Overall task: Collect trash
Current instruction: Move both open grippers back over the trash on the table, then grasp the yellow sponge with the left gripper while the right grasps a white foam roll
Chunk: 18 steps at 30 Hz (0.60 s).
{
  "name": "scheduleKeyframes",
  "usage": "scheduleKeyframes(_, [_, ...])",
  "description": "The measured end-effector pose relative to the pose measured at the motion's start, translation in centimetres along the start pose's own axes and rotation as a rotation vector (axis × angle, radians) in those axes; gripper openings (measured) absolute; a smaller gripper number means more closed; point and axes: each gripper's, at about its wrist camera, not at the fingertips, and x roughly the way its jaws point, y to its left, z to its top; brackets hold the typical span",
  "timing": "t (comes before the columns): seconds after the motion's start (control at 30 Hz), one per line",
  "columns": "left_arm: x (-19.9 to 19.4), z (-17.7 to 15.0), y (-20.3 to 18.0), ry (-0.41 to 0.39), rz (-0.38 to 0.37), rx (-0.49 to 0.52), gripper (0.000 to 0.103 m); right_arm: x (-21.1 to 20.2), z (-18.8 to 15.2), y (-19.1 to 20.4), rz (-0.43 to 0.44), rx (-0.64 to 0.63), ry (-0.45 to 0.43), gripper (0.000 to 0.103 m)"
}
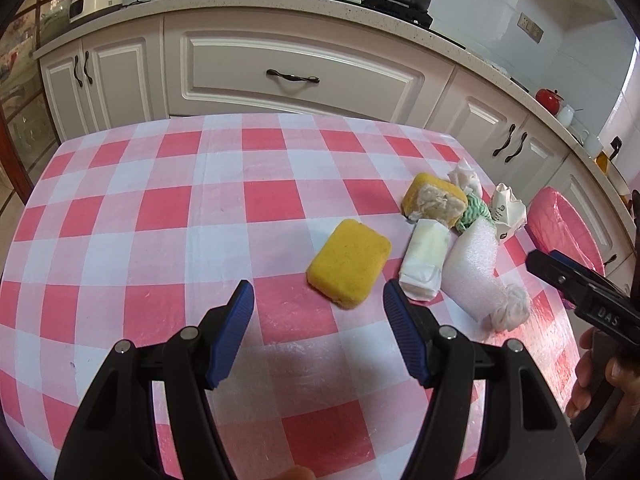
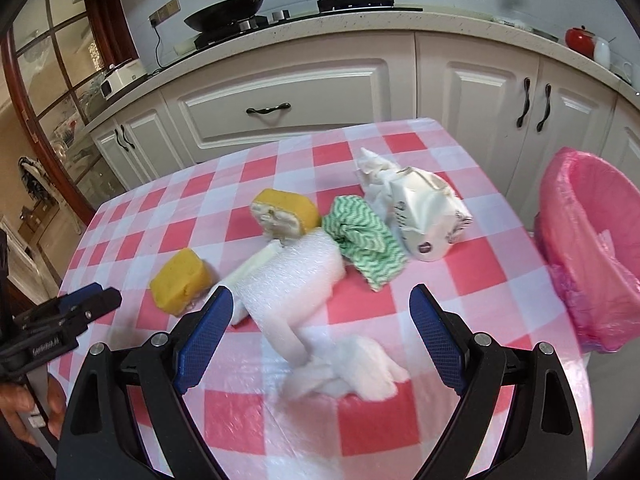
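Note:
Trash lies on the checked table [image 1: 160,208]: a yellow sponge [image 1: 349,263] [image 2: 181,281], a torn yellow sponge [image 1: 434,200] [image 2: 285,213], a folded white wrapper [image 1: 425,264], a white foam sheet [image 1: 472,264] [image 2: 292,280] ending in a tissue wad [image 2: 352,368], a green zigzag cloth [image 2: 364,248] and a crumpled white carton [image 2: 428,216]. My left gripper [image 1: 318,292] is open, just short of the yellow sponge. My right gripper [image 2: 320,296] is open above the foam sheet and tissue. A bin with a pink bag [image 2: 592,248] stands right of the table.
White kitchen cabinets [image 1: 296,76] and a counter with a stove, pan and pot stand behind the table. A red kettle [image 2: 580,40] sits on the counter at right. The table's left half [image 1: 120,240] carries only the cloth.

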Motion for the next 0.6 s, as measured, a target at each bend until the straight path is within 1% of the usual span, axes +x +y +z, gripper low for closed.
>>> scheduleKeyframes(0.4, [1.4, 0.2, -0.1, 0.030, -0.018, 0.009, 0.065, 3.8, 0.9, 1.7, -0.008, 0.018, 0.057, 0.085])
scheduleKeyframes(0.6, [2.2, 0.3, -0.6, 0.044, -0.028, 0.027, 0.065, 5.4, 1.4, 1.9, -0.030, 0.029, 0.079, 0.085])
